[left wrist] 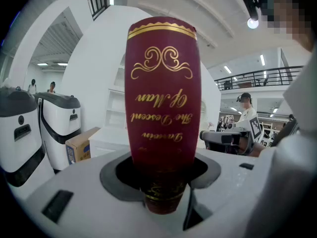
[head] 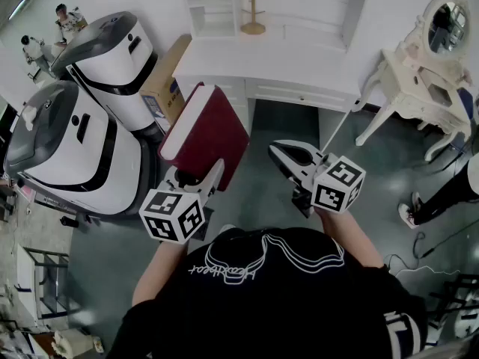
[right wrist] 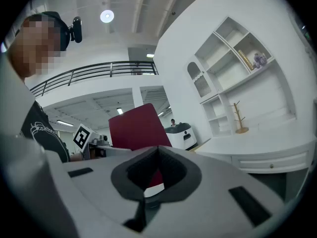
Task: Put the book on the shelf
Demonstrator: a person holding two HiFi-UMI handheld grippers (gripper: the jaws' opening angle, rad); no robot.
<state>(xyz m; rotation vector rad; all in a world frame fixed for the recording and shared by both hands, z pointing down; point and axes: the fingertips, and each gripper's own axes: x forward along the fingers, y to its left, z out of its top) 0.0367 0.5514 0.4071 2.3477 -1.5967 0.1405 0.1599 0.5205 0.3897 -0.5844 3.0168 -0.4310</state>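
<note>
My left gripper [head: 196, 178] is clamped on the book [head: 206, 133]. In the left gripper view its red spine stands upright between the jaws, gold lettering upside down, with the lower end sunk in the throat and both jaws pressed on its sides. In the head view the book rises from that gripper toward 12 o'clock, leaning a little to 1, with its white page edges along the left side. My right gripper [head: 286, 154] sits at 3 o'clock of the book, near it but not touching, jaws together and nothing between them. In the right gripper view the red cover shows at about 11 o'clock beyond the jaws. The shelf [head: 213, 6] is at 12 o'clock in the head view, well apart from the book, standing on the white desk [head: 299, 62]. Two white machines [head: 82, 148] stand at 9 to 10 o'clock, with a cardboard box [head: 166, 88] just beside the farther one.
</note>
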